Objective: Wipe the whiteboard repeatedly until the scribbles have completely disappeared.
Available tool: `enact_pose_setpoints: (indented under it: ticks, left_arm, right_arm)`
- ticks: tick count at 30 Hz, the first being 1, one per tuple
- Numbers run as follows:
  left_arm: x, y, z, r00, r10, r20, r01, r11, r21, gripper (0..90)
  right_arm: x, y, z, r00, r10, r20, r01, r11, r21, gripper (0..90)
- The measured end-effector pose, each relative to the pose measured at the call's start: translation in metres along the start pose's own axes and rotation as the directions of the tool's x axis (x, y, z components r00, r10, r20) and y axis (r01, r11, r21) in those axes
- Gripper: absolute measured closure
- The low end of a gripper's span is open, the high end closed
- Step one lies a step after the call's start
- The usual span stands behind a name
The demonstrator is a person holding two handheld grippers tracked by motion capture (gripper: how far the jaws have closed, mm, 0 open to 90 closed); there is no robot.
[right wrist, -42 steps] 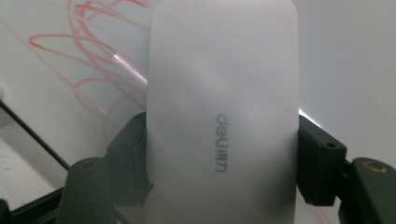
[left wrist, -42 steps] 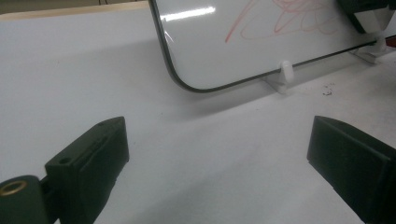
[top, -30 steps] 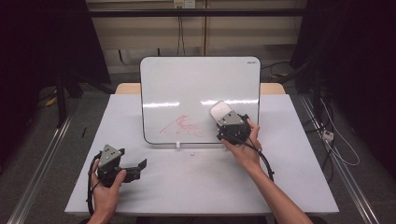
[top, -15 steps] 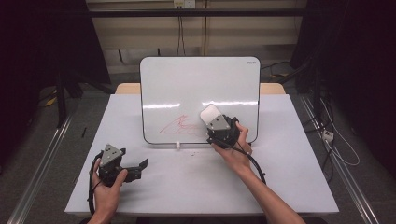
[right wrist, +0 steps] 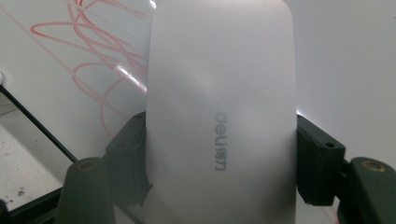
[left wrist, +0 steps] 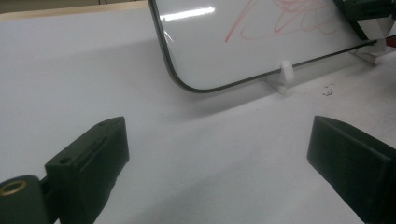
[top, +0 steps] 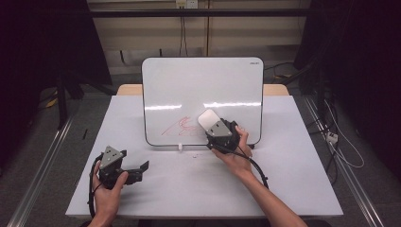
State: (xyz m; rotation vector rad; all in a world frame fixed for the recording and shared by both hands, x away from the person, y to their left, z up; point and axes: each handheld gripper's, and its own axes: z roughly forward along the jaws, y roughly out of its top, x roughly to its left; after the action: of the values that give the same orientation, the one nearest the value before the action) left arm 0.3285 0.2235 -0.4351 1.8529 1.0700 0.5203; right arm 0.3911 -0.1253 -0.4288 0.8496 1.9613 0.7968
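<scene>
Work in hand: wiping red scribble (top: 182, 127) off the whiteboard (top: 203, 85), which stands propped at centre frame in the high view.
Right gripper (top: 213, 126): jaws clamped on the white eraser (right wrist: 219, 116), held against the board's lower middle, just right of the scribble.
Left gripper (top: 142, 168): jaws apart, nothing between them, resting at lower left of the table (top: 293, 189).
Risk: the board sits on small white feet (left wrist: 286, 72); a hard sideways push could tip or slide it, since nothing steadies it.
Risk: the eraser's smooth sides could slip in the jaws.
Hard to tell: the eraser hides its own contact with the board.
</scene>
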Motion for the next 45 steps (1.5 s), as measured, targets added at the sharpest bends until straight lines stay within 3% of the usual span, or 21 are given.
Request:
enact_pose_setpoints:
  ticks: [4, 12, 13, 17, 23, 26, 29, 32, 39, 45]
  left_arm:
    - [0.000, -0.001, -0.001, 0.9999, -0.009, -0.008, 0.009, 1.0000, -0.002, 5.5]
    - [0.001, -0.001, -0.002, 0.9999, -0.003, -0.010, 0.003, 1.0000, 0.002, 5.4]
    - [0.000, -0.001, -0.002, 0.9999, -0.005, -0.011, 0.005, 1.0000, 0.001, 5.4]
    - [0.000, -0.001, -0.001, 0.9999, -0.006, -0.010, 0.006, 1.0000, 0.001, 5.5]
    - [-0.001, -0.001, -0.001, 0.9999, -0.008, -0.011, 0.008, 1.0000, -0.002, 5.4]
    - [-0.001, -0.001, 0.000, 0.9999, -0.004, -0.013, 0.004, 1.0000, 0.004, 5.4]
    - [-0.002, 0.000, 0.001, 1.0000, -0.002, -0.008, 0.002, 1.0000, 0.005, 5.4]
    - [-0.003, 0.000, 0.001, 1.0000, -0.004, -0.008, 0.004, 1.0000, 0.003, 5.5]
    - [-0.002, 0.000, 0.001, 1.0000, 0.000, -0.009, 0.000, 1.0000, 0.004, 5.4]
    - [-0.002, 0.000, 0.001, 1.0000, -0.001, -0.005, 0.001, 1.0000, 0.007, 5.5]
  right_arm:
    - [-0.005, -0.002, -0.001, 1.0000, -0.003, 0.006, 0.003, 1.000, -0.002, 31.4]
    - [-0.036, -0.019, -0.011, 0.9975, 0.051, 0.048, -0.052, 0.999, 0.015, 31.5]
    - [-0.047, -0.026, -0.015, 0.9953, 0.075, 0.062, -0.077, 0.997, 0.018, 31.5]
    - [-0.067, -0.041, -0.023, 0.9888, 0.114, 0.096, -0.117, 0.993, 0.027, 31.5]
    - [-0.085, -0.053, -0.030, 0.9759, 0.166, 0.141, -0.173, 0.984, 0.036, 31.5]
    - [-0.078, -0.050, -0.029, 0.9707, 0.161, 0.179, -0.171, 0.984, 0.043, 31.5]
    - [-0.072, -0.047, -0.027, 0.9757, 0.158, 0.151, -0.166, 0.985, 0.040, 31.5]
    - [-0.056, -0.037, -0.021, 0.9822, 0.145, 0.119, -0.151, 0.988, 0.037, 31.5]
    - [-0.040, -0.025, -0.015, 0.9850, 0.142, 0.099, -0.145, 0.989, 0.028, 31.5]
    - [-0.025, -0.013, -0.009, 0.9916, 0.106, 0.074, -0.109, 0.994, 0.033, 31.5]
